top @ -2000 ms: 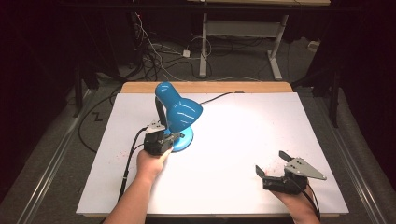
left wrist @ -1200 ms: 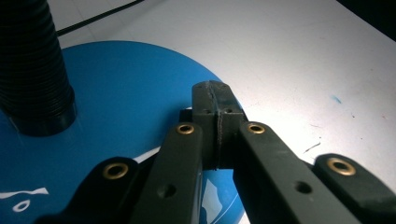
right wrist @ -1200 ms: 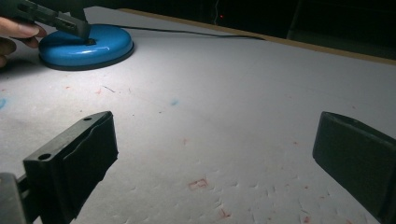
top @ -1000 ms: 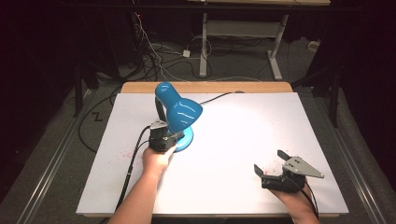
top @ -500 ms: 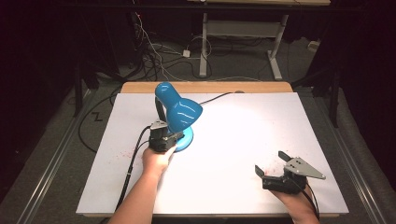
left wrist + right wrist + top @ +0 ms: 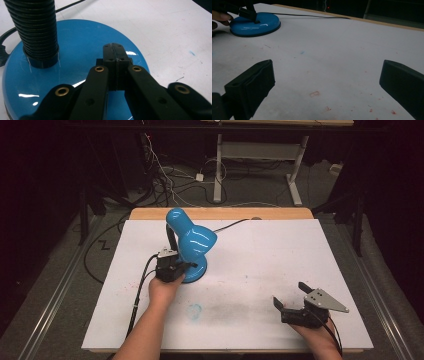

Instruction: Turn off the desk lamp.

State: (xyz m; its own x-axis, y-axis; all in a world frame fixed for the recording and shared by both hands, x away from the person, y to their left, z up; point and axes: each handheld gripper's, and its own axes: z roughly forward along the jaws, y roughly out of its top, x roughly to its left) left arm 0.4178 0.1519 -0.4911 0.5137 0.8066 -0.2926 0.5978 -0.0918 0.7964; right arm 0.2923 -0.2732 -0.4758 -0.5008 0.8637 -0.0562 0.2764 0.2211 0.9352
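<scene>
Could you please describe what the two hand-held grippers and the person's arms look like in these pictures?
The left hand-held gripper is black with flat linked jaws set with brass-coloured rivets; a black cable trails from it. The right hand-held gripper is black with blocky jaws, topped by a grey three-cornered plate with small holes. Both forearms are bare, with no sleeves visible.

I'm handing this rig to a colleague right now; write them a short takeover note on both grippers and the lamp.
Left gripper: jaws shut, tips resting on top of the blue desk lamp's base, beside the black ribbed neck; probably pressing a switch, which I cannot see.
Right gripper: open, holding nothing, idle near the table's front right corner.
Lamp: upright, left of centre, shade tilted forward, cord trailing to the back edge.
Done: the base is reached. Left: whether the lamp is lit cannot be told.
</scene>
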